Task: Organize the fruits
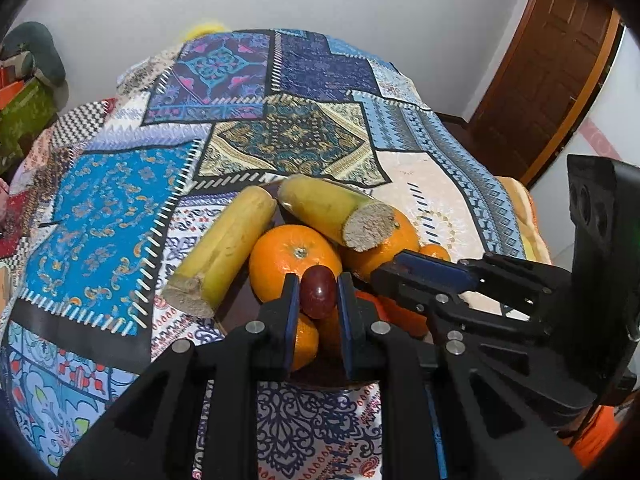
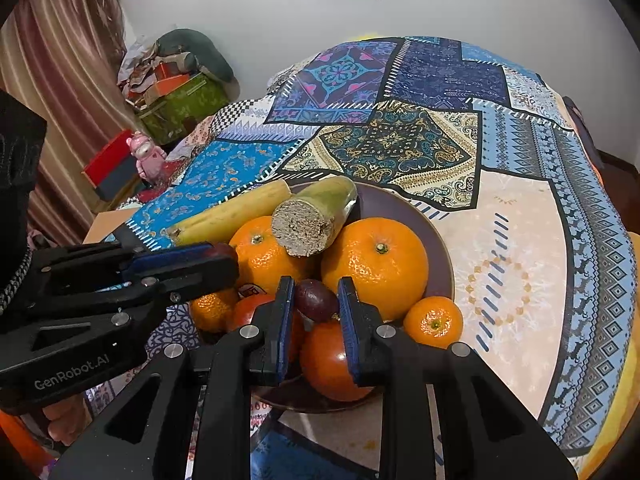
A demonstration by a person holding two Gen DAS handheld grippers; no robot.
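Note:
A brown plate (image 2: 438,240) on the patterned tablecloth holds large oranges (image 2: 374,266), small mandarins (image 2: 434,322), a red tomato (image 2: 330,360) and two cut yellow-green sugarcane-like pieces (image 1: 222,252). My left gripper (image 1: 318,296) is shut on a dark red grape (image 1: 318,296) above the plate; it also shows in the right wrist view (image 2: 192,264). My right gripper (image 2: 314,304) is shut on a dark purple grape (image 2: 316,300) over the tomato; it also shows in the left wrist view (image 1: 424,274).
The round table's cloth (image 1: 288,136) stretches beyond the plate. Boxes and clutter (image 2: 176,96) and a pink toy (image 2: 146,154) stand left of the table. A brown door (image 1: 548,76) is at the right, a curtain (image 2: 52,80) at the left.

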